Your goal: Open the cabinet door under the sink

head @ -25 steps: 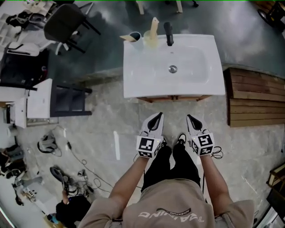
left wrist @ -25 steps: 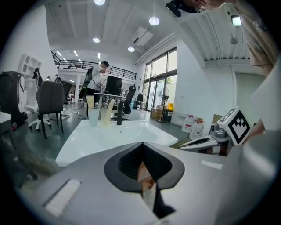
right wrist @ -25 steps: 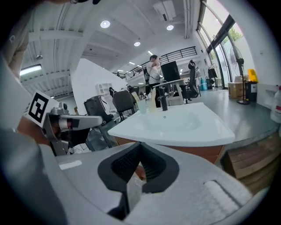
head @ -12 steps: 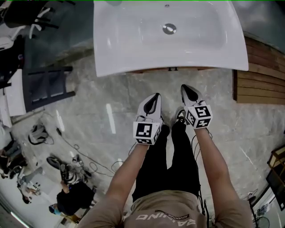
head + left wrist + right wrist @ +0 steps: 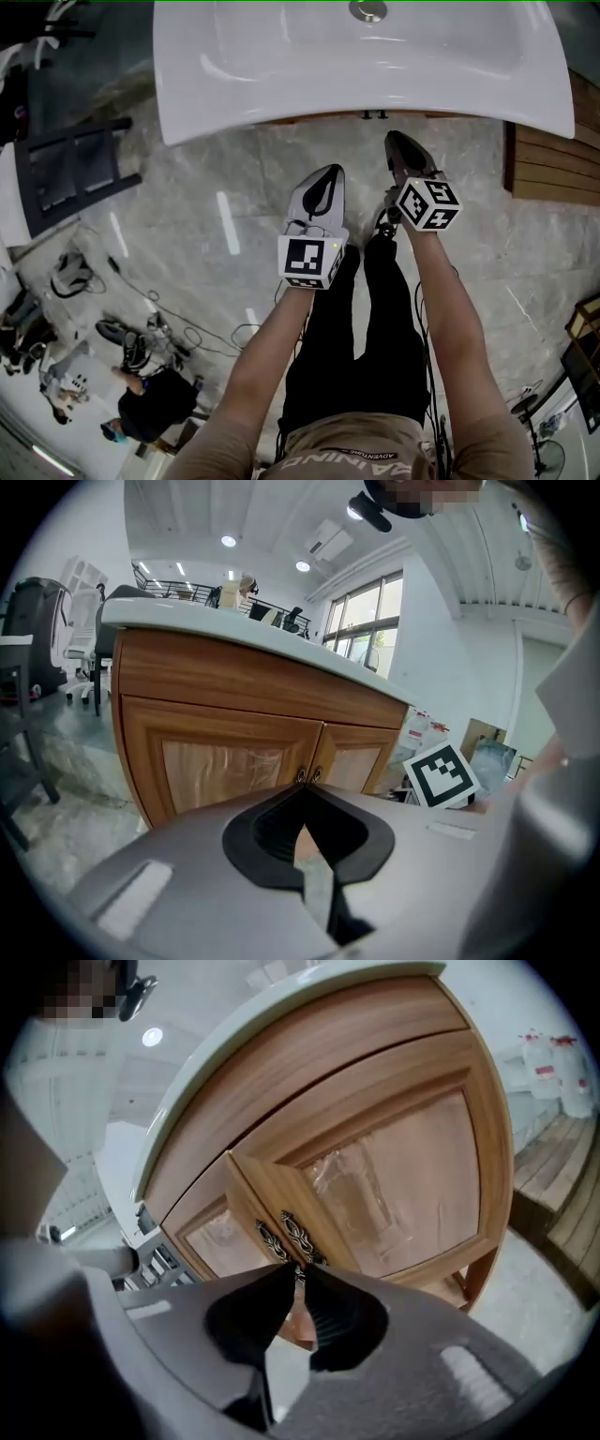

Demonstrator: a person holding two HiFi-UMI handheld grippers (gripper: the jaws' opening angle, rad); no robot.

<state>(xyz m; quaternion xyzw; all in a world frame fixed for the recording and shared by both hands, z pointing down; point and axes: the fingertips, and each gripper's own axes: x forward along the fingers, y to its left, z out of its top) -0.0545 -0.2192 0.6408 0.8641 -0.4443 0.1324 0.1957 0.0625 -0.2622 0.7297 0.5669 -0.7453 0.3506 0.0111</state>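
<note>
Wooden cabinet doors (image 5: 403,1185); left hand-held gripper (image 5: 302,787) closed, right hand-held gripper (image 5: 296,1269) just opening, empty

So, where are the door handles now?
In the right gripper view, the handles sit centrally, side by side where the two cabinet doors meet, under the sink.

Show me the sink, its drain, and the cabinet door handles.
sink (image 5: 234,114), head view, front left rim.
drain (image 5: 367,8), head view, its metal centre.
cabinet door handles (image 5: 300,1237), right gripper view, middle of the right-hand handle.
</note>
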